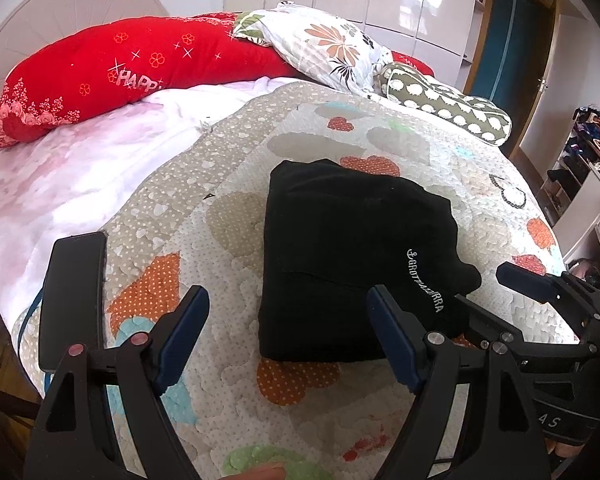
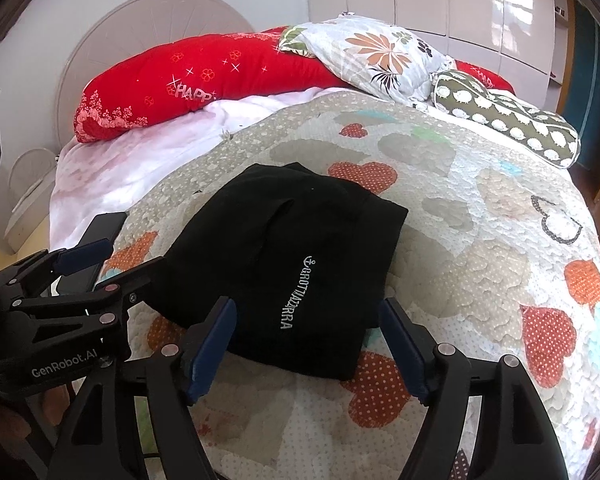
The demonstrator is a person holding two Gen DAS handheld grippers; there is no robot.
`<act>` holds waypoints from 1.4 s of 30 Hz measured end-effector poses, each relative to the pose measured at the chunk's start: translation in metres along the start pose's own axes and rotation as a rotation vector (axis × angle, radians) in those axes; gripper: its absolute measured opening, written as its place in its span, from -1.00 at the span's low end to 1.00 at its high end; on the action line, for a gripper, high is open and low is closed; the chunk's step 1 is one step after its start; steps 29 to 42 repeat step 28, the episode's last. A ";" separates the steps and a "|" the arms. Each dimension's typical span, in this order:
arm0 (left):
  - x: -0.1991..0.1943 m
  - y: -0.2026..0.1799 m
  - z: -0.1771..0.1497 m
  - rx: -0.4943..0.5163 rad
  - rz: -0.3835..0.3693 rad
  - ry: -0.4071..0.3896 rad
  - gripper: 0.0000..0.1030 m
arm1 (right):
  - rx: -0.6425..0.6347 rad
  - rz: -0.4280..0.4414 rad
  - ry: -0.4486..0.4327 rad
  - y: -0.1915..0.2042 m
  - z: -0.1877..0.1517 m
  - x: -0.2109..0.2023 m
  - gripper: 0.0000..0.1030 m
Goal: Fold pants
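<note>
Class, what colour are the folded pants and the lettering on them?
Black pants with white lettering, clearest in the right wrist view.

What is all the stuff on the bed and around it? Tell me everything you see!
pants: one, black with white lettering, folded into a bundle in the middle of the quilt
quilt: one, cream with orange, grey and blue hearts, spread over the bed
blanket: one, pale pink, under the quilt on the left
red pillow: one, red with "HAPP" lettering, at the head of the bed
floral pillow: one, white with flowers, lying on the red pillow
spotted pillow: one, olive with white spots, right of the floral one
phone: one, black, flat near the quilt's left edge
headboard: one, beige, rounded
left gripper: one, black with blue pads, open
right gripper: one, same colours, open
</note>
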State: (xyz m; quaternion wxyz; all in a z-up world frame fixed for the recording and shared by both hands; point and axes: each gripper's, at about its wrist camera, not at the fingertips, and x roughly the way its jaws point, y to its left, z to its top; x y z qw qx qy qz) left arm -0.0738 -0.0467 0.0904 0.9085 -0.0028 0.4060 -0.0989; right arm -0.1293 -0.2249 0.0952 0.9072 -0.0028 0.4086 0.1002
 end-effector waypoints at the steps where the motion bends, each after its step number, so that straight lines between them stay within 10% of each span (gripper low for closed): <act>1: -0.001 0.000 0.000 -0.001 -0.002 -0.002 0.58 | 0.001 -0.001 0.000 0.000 0.000 -0.001 0.48; 42: -0.019 -0.001 -0.009 -0.009 -0.029 -0.028 0.58 | 0.019 -0.014 0.002 -0.004 -0.014 -0.016 0.50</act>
